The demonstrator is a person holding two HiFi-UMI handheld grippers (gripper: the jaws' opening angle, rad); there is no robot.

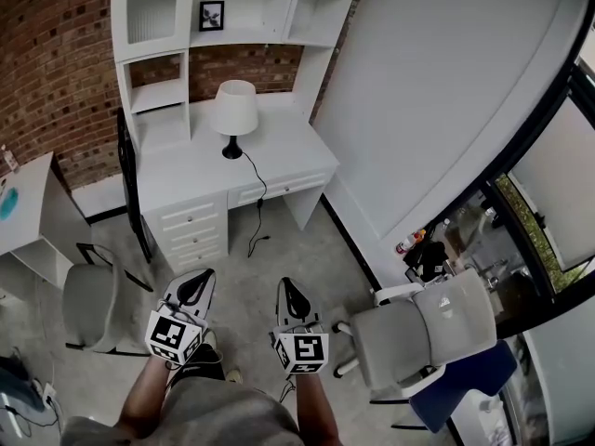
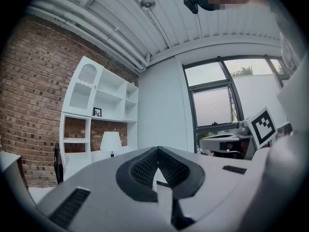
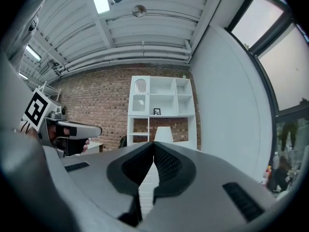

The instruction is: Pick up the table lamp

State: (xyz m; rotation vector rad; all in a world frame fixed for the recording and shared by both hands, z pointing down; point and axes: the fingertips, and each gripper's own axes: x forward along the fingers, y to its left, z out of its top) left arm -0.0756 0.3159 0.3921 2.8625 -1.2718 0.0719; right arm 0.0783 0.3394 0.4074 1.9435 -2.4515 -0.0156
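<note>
Counting off the white desk [image 1: 288, 156]: one table lamp [image 1: 233, 110] sitting on it, one framed picture [image 1: 211, 15] above it, two grey chairs [image 1: 90, 307] in front, two grippers showing: left gripper [image 1: 197, 284], right gripper [image 1: 288, 291].

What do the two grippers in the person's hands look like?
Both the left gripper and the right gripper have pale grey bodies and tapering jaws lined with black ribbed pads. Each carries a white cube with black square markers.
</note>
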